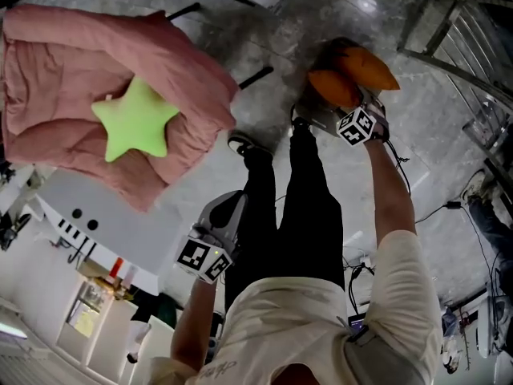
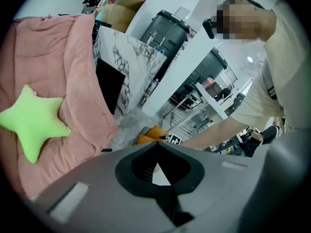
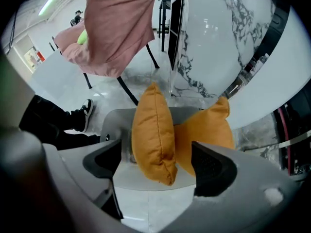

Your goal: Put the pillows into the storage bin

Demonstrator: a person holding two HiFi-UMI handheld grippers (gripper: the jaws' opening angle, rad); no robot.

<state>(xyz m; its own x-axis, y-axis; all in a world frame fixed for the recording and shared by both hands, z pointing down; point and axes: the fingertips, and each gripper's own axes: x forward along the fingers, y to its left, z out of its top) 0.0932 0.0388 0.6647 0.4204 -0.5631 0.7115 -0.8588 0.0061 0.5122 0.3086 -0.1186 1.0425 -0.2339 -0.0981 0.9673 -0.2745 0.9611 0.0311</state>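
My right gripper (image 3: 160, 164) has its jaws released, straddling an upright orange pillow (image 3: 153, 135) that sits in the bin (image 3: 114, 120). The left gripper (image 2: 156, 149) jaws are clenched and empty. The star pillow (image 1: 135, 119) lies on the quilt (image 1: 48, 79) at ten o'clock, nearer my left.

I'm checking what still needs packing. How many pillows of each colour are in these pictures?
Orange pillows: 2
Green star pillow: 1
Total: 3
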